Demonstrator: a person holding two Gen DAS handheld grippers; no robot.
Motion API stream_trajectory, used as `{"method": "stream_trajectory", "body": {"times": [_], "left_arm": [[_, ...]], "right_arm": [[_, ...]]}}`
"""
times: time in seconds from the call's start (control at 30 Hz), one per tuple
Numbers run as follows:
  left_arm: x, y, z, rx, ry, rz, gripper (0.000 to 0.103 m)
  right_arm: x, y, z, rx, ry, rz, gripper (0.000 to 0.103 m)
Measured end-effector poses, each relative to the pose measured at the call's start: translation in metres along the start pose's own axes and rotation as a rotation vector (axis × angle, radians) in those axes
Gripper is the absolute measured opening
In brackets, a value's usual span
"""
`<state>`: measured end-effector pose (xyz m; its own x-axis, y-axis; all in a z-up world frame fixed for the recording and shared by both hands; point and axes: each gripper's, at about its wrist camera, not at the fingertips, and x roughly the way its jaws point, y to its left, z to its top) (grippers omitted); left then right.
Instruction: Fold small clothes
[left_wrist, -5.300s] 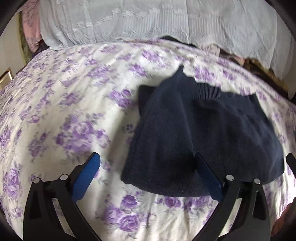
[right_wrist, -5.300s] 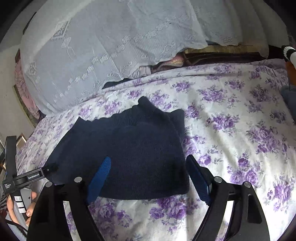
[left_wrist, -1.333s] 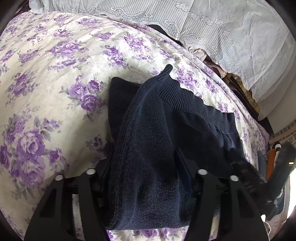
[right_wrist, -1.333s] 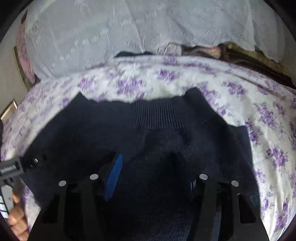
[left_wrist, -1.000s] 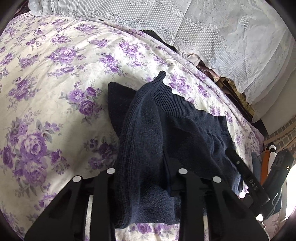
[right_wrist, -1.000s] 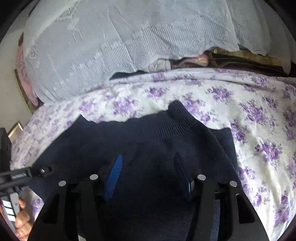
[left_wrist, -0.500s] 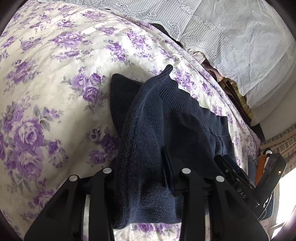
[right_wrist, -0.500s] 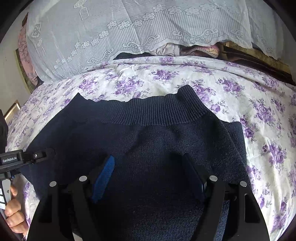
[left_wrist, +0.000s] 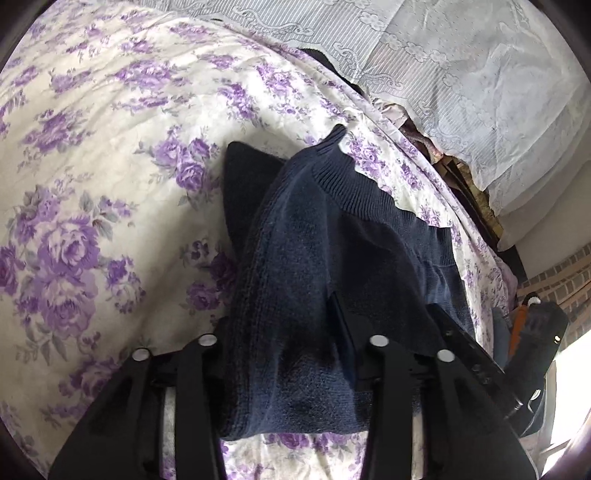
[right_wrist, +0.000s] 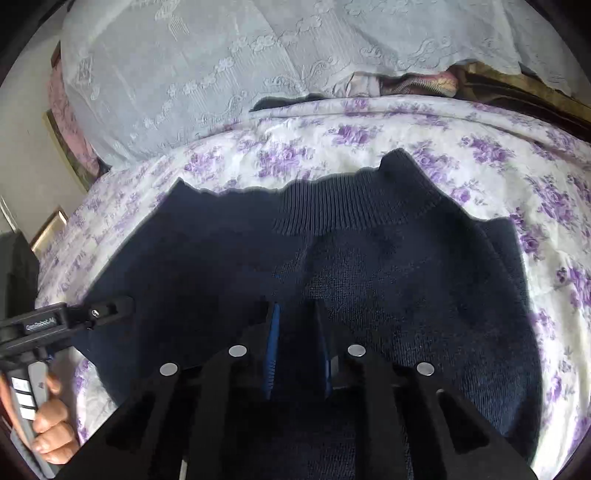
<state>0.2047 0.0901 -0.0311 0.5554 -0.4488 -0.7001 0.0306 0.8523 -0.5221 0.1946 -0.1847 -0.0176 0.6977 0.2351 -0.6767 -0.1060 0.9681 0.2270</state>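
left wrist view shows the dark blue sweater (left_wrist: 332, 236) lying in the middle of the frame on the bed (left_wrist: 92, 166), which has a white cover with purple flowers. the left gripper (left_wrist: 280, 332) sits at the bottom of the frame with a thick fold of the sweater's near edge between its jaws, and they are closed to a narrow gap on that fold, so it is holding the sweater. i think it holds this side so the cloth can be lifted and laid over to make a fold. in the right wrist view the sweater fills the middle and lower part of the frame, with its ribbed band (right_wrist: 354, 206) at the top edge. the right gripper (right_wrist: 295, 314) is at the bottom middle, and its jaws have just been closing. they now stand close together with sweater cloth bunched between the blue pads, so it looks like it has pinched the cloth too. i guess both grippers take the near edge so the sweater stays even when it is folded. at the lower left of this view a hand (right_wrist: 48, 424) holds the handle of the other gripper. a lacy white cloth (right_wrist: 221, 74) hangs over a pile at the top of the frame, beyond the sweater. some folded fabrics (right_wrist: 424, 83) peek out under it at the upper right. nothing lies on the sweater, and the bed beyond it looks free for the fold.
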Motion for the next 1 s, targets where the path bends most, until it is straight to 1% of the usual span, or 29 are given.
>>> {"method": "stream_trajectory", "body": {"times": [0.03, 0.1, 0.17, 0.2, 0.23, 0.27, 0.3, 0.37, 0.47, 0.5, 0.53, 0.57, 0.6, 0.67, 0.73, 0.8, 0.93, 1.0], "left_arm": [[-0.002, -0.003, 0.0, 0.009, -0.008, 0.002, 0.031], [-0.005, -0.006, 0.001, 0.017, -0.019, 0.007, 0.027], [-0.01, -0.011, 0.001, 0.025, -0.027, 0.011, 0.026], [-0.013, -0.014, 0.002, 0.034, -0.034, 0.016, 0.026], [-0.016, -0.018, 0.002, 0.047, -0.042, 0.025, 0.026], [-0.018, -0.021, 0.001, 0.059, -0.048, 0.033, 0.026], [-0.02, -0.027, 0.001, 0.077, -0.055, 0.045, 0.025], [-0.023, -0.036, 0.0, 0.11, -0.066, 0.075, 0.025], [-0.027, -0.049, -0.001, 0.143, -0.073, 0.111, 0.025], [-0.027, -0.053, -0.001, 0.153, -0.074, 0.125, 0.024], [-0.028, -0.056, 0.0, 0.158, -0.076, 0.134, 0.024], [-0.029, -0.06, 0.0, 0.165, -0.078, 0.143, 0.024], [-0.03, -0.064, 0.0, 0.174, -0.082, 0.149, 0.024], [-0.032, -0.075, -0.001, 0.2, -0.092, 0.163, 0.023], [-0.034, -0.092, -0.003, 0.242, -0.106, 0.181, 0.023], [-0.036, -0.105, -0.009, 0.281, -0.117, 0.189, 0.023], [-0.032, -0.127, -0.02, 0.332, -0.123, 0.189, 0.023], [-0.027, -0.138, -0.027, 0.358, -0.122, 0.195, 0.023]], "right_arm": [[0.0, 0.001, 0.0, -0.008, 0.002, -0.004, 0.02], [-0.005, 0.0, -0.001, 0.002, -0.028, -0.006, 0.018], [-0.019, 0.004, -0.001, -0.001, -0.074, 0.026, 0.018], [-0.022, 0.01, -0.001, -0.022, -0.073, 0.034, 0.019], [-0.019, 0.014, -0.002, -0.049, -0.045, 0.022, 0.019], [-0.007, 0.017, -0.005, -0.075, 0.018, 0.015, 0.02], [-0.001, 0.016, -0.008, -0.082, 0.031, 0.008, 0.02], [-0.003, 0.008, -0.004, -0.037, 0.034, 0.05, 0.02], [-0.006, -0.017, 0.001, 0.124, 0.032, 0.161, 0.02], [-0.006, -0.023, 0.003, 0.166, 0.036, 0.193, 0.02], [-0.007, -0.025, 0.004, 0.181, 0.035, 0.212, 0.021], [-0.01, -0.026, 0.006, 0.194, 0.029, 0.23, 0.026], [-0.013, -0.028, 0.007, 0.204, 0.022, 0.244, 0.034], [-0.018, -0.03, 0.011, 0.235, 0.012, 0.295, 0.046], [-0.022, -0.03, 0.015, 0.255, 0.014, 0.359, 0.048], [-0.028, -0.03, 0.02, 0.271, 0.006, 0.415, 0.055], [-0.04, -0.031, 0.03, 0.294, -0.013, 0.512, 0.064], [-0.044, -0.03, 0.035, 0.295, -0.016, 0.543, 0.077]]}}
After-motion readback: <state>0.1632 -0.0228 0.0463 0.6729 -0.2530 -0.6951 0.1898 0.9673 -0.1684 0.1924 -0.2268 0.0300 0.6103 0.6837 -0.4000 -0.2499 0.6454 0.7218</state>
